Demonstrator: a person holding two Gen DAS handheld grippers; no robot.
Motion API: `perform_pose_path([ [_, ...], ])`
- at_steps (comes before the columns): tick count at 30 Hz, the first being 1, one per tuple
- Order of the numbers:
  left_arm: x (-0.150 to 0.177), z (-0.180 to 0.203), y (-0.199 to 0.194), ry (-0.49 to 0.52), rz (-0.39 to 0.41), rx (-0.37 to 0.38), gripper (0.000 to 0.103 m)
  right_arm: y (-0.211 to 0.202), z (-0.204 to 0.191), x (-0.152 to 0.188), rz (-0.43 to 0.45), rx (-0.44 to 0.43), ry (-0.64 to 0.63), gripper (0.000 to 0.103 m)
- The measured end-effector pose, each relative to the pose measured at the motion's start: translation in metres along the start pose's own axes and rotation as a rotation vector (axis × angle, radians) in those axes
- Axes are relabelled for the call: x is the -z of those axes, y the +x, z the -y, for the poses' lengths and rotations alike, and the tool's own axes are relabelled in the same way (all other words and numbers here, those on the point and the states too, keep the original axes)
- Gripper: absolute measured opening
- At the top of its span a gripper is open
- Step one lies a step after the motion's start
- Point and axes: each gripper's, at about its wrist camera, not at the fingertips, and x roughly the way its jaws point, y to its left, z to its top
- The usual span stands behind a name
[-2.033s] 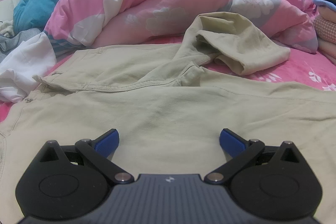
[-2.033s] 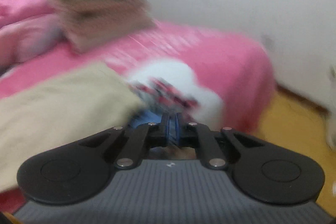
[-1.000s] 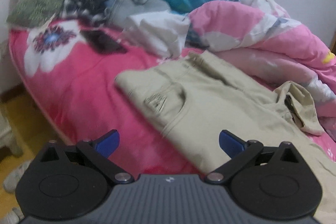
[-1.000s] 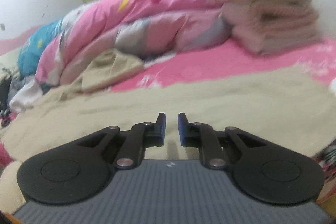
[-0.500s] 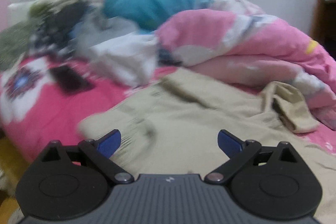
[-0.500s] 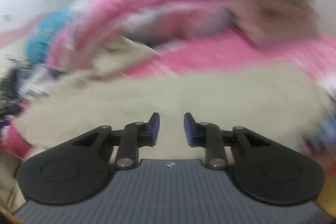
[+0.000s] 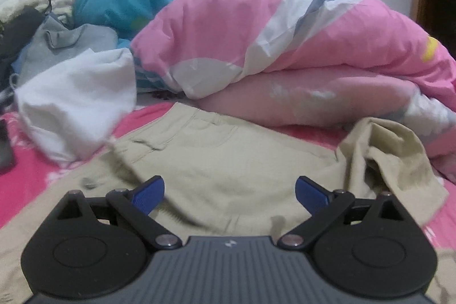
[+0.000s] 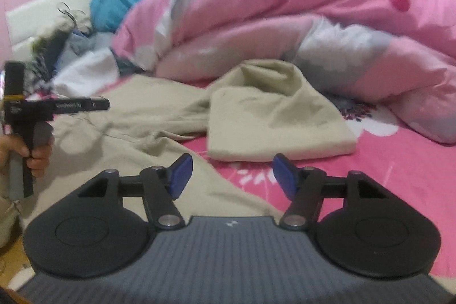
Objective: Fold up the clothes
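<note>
Beige trousers lie spread across a pink bedsheet, one leg end folded back on the right, near a heaped pink duvet. The left gripper hovers over the waist area, jaws wide apart and empty. The right gripper has just been opening, nothing between its blue pads. A white garment sits far left.

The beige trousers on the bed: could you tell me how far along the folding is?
Done: the beige trousers lie spread on the pink sheet. In hand: nothing; the left gripper and right gripper are open and empty, the right's jaws having just been opening. Left: one crumpled leg needs straightening, then every fold.
</note>
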Motion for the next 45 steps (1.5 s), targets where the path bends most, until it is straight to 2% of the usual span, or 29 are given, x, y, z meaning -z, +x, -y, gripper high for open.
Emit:
perform_pose_path([
  [3, 0.005, 0.003, 0.018, -0.015, -0.009, -0.012, 0.099, 0.017, 0.031, -0.002, 0.001, 0.048, 0.152, 0.068],
  [4, 0.008, 0.003, 0.022, -0.010, -0.014, -0.017, 0.099, 0.021, 0.049, -0.002, 0.003, 0.057, 0.251, 0.069],
  [8, 0.013, 0.000, 0.024, -0.021, -0.009, -0.003, 0.101, 0.042, 0.109, 0.005, -0.024, 0.056, 0.568, 0.069],
  [10, 0.015, -0.002, 0.025, -0.029, -0.006, 0.002, 0.101, 0.057, 0.125, 0.008, -0.045, 0.047, 0.640, 0.069],
  [13, 0.016, -0.004, 0.026, -0.041, -0.006, 0.013, 0.102, 0.079, 0.135, 0.011, -0.066, -0.018, 0.723, 0.051],
  [14, 0.016, -0.004, 0.026, -0.045, -0.006, 0.017, 0.102, 0.085, 0.135, 0.011, -0.073, -0.027, 0.736, 0.032],
  [15, 0.016, -0.005, 0.026, -0.048, -0.005, 0.020, 0.102, 0.087, 0.135, 0.009, -0.076, -0.020, 0.737, 0.014],
  [18, 0.017, -0.008, 0.025, -0.064, 0.004, 0.034, 0.102, 0.089, 0.133, 0.003, -0.062, -0.004, 0.738, 0.003],
  [21, 0.018, -0.011, 0.024, -0.081, 0.012, 0.048, 0.102, 0.069, 0.136, -0.008, 0.015, 0.038, 0.730, 0.002],
  [25, 0.018, -0.013, 0.023, -0.094, 0.018, 0.058, 0.102, 0.026, 0.146, -0.028, 0.122, 0.134, 0.678, 0.002],
  [28, 0.019, -0.014, 0.024, -0.099, 0.020, 0.062, 0.102, -0.006, 0.157, -0.041, 0.168, 0.220, 0.629, 0.002],
  [33, 0.020, -0.014, 0.024, -0.100, 0.021, 0.063, 0.102, -0.037, 0.184, -0.049, 0.172, 0.367, 0.602, 0.002],
  [36, 0.020, -0.013, 0.024, -0.099, 0.021, 0.063, 0.102, -0.039, 0.189, -0.052, 0.162, 0.407, 0.596, 0.002],
  [39, 0.020, -0.013, 0.024, -0.099, 0.022, 0.063, 0.102, -0.030, 0.160, -0.061, 0.144, 0.331, 0.532, 0.002],
  [42, 0.020, -0.013, 0.024, -0.097, 0.022, 0.062, 0.102, -0.011, 0.105, -0.067, 0.080, 0.181, 0.398, 0.003],
  [45, 0.021, -0.014, 0.024, -0.097, 0.022, 0.062, 0.102, 0.017, 0.042, -0.059, -0.015, 0.012, 0.254, 0.007],
])
